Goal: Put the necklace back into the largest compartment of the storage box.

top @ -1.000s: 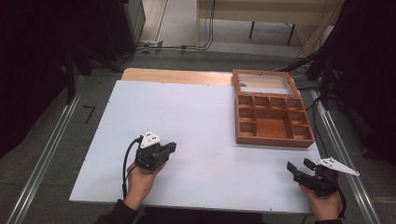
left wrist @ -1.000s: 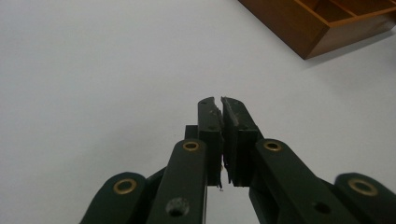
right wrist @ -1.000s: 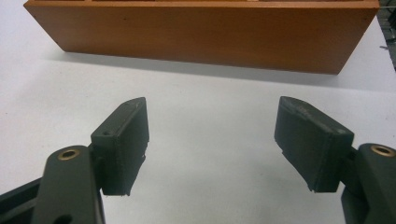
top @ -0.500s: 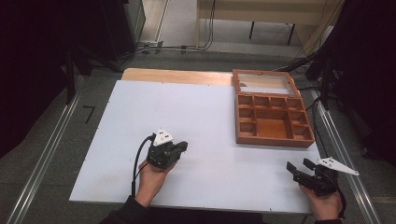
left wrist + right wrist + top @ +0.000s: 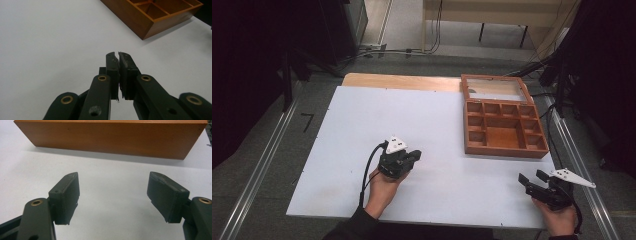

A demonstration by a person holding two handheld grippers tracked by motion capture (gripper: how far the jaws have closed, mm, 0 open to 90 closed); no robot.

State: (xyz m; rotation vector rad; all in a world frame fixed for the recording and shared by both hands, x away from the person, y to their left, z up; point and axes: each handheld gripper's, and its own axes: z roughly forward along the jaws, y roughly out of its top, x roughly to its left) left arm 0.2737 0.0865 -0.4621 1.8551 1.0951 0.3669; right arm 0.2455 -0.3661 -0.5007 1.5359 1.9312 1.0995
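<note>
I'm steering the left gripper, jaws closed on nothing, toward the wooden compartment box; right gripper open, parked. Approach low, avoid its near wall.

— What colour is the table top?
— Plain white, no pattern; a bare strip of light wood shows along its far edge.
— And the compartment box?
— Reddish-brown wood, more orange on its side wall in the right gripper view.
— The tools?
— The left gripper and the right gripper are both black, with brass-coloured rivets at the jaw links. Each carries a pale grey three-cornered plate; the cable is black.
</note>
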